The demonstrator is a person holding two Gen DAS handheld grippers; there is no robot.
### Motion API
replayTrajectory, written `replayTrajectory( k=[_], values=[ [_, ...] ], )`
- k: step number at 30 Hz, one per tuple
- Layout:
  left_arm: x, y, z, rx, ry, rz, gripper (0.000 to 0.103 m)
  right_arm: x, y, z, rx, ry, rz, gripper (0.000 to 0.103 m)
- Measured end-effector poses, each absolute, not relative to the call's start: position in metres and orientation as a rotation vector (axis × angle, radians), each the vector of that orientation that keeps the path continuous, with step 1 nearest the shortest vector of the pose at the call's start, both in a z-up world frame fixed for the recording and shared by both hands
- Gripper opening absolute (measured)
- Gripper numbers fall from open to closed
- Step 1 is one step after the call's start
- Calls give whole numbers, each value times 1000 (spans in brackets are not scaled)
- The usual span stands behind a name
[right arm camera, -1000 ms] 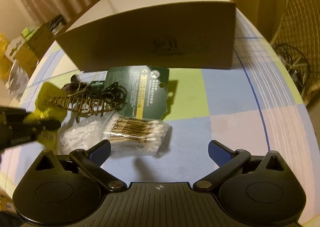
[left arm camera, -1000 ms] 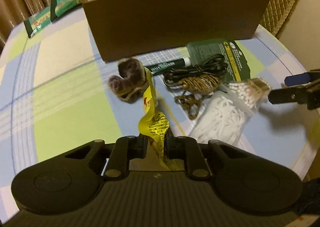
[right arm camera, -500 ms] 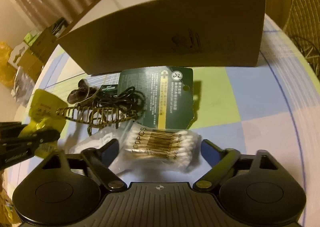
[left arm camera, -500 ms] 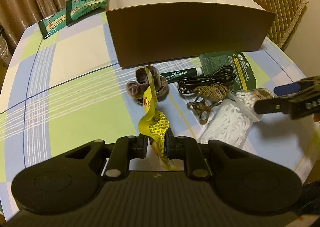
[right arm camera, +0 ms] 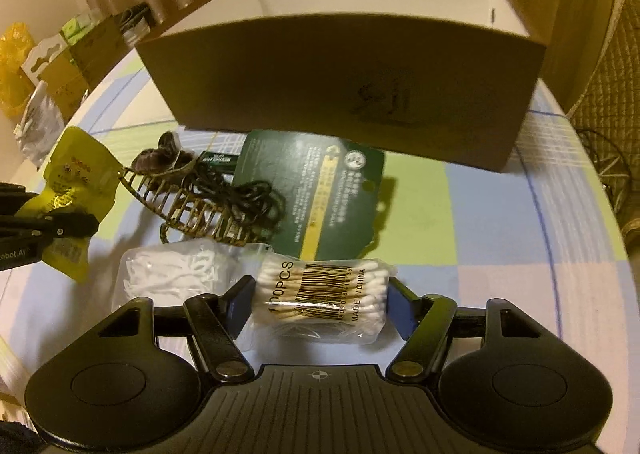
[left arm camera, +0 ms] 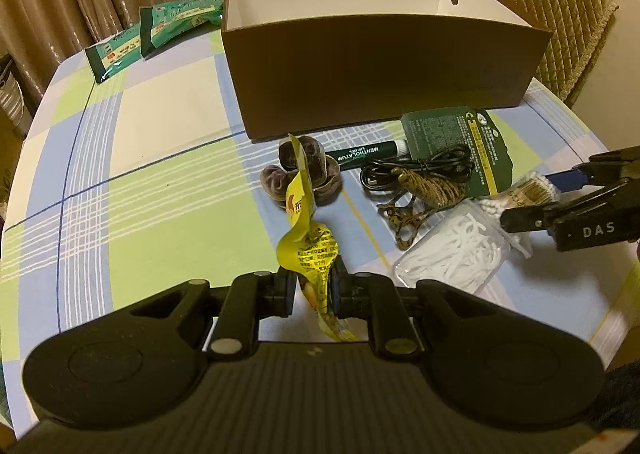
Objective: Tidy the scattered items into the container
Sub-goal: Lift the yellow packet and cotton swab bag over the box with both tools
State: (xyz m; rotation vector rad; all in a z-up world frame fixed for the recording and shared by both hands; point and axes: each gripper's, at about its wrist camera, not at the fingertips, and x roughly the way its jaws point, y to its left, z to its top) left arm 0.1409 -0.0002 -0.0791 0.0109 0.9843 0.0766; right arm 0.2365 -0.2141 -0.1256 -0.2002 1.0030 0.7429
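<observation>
The brown box [left arm camera: 384, 65], my container, stands open-topped at the far side of the checked tablecloth [left arm camera: 160, 189]. In my left wrist view, a brown scrunchie [left arm camera: 304, 173], a green lip-gel tube [left arm camera: 368, 151], a black cable [left arm camera: 420, 169], a hair claw [left arm camera: 424, 193] and a bag of white floss picks [left arm camera: 456, 250] lie just before the box, between it and me. My left gripper [left arm camera: 314, 286] tilts down toward them, clamped tight on a yellow sachet [left arm camera: 308, 250] lifted clear of the cloth.

In my right wrist view, a green card [right arm camera: 320, 205] lies near the box wall [right arm camera: 340, 85]. My right gripper [right arm camera: 320, 302] angles down with its jaws closing either side of the cotton swab packet [right arm camera: 324, 298]; whether they touch it yet I cannot tell.
</observation>
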Motion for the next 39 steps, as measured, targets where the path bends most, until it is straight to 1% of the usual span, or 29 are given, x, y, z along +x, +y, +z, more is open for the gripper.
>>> replayTrajectory(
  k=[11, 25, 33, 39],
  values=[
    [138, -4, -65, 29, 952, 58, 13, 238, -232, -107, -151, 987, 728, 66],
    [137, -7, -40, 24, 898, 40, 13, 244, -232, -87, -142, 953, 752, 66],
    [148, -9, -13, 27, 824, 11, 13, 260, -222, -50, -109, 877, 820, 66],
    [172, -8, 11, 47, 752, -20, 13, 287, -206, -20, -86, 796, 859, 66]
  ],
)
